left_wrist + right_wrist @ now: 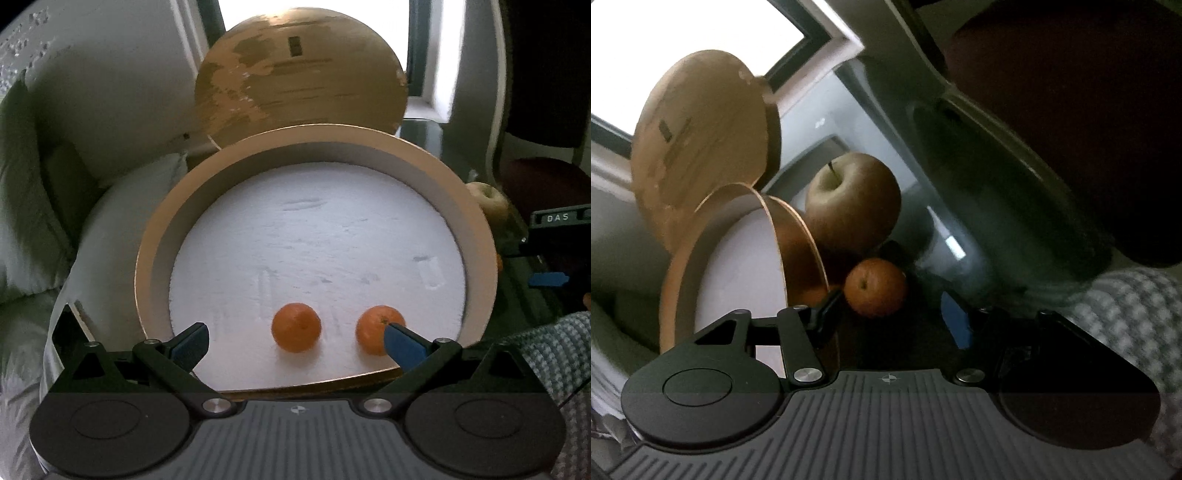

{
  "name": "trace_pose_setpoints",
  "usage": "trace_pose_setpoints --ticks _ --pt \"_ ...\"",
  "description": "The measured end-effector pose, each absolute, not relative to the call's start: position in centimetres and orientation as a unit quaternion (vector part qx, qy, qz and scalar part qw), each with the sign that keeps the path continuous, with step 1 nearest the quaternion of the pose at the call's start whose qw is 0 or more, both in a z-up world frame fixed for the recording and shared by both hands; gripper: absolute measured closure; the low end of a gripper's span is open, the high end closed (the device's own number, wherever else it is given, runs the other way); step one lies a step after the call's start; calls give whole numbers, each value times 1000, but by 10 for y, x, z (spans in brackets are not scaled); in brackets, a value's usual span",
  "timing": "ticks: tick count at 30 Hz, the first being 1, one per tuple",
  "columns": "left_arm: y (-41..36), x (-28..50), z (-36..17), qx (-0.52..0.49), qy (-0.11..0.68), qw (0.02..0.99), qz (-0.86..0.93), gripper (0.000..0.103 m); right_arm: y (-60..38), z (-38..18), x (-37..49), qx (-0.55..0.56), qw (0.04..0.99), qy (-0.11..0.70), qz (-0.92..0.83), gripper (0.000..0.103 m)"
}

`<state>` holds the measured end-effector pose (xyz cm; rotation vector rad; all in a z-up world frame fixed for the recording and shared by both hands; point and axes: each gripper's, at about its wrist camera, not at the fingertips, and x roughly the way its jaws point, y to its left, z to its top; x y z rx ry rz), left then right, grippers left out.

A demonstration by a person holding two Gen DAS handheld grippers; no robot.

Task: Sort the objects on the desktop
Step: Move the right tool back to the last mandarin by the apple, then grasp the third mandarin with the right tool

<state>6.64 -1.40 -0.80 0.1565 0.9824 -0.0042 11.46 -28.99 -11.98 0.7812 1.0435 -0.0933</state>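
Tangerines: two lie in the round box [147,258] on its white floor, near the front rim, one [296,327] central, the other [376,328] partly hidden behind the left gripper's [295,341] blue right finger pad [402,345]. Left fingers spread wide, holding nothing. Box's front edge cut off by gripper body. Round lid [295,70] stands upright behind the box, worn patches. Third tangerine [876,288] sits outside the box on the dark table, just in front of an apple [853,199]; apple only peeks past the rim in left view. Right gripper [894,325] fingers wide, empty, ahead of that tangerine. Dim, blurry. Bright window behind, dark chair at right, checkered cloth [1126,302] at right edge.
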Motion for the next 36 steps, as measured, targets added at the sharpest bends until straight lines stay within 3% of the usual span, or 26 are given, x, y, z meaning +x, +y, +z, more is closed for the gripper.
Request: trace_pose_setpoints --ticks 7,23,36 --pt "-9 71 -14 69 480 874 3 2 -279 -134 137 369 783 497 -59 39" --pt "-1 57 -16 65 487 871 7 2 -282 -155 147 440 736 509 -78 55" --pt "13 36 -8 47 469 882 -2 2 -294 -107 99 386 787 475 -73 55"
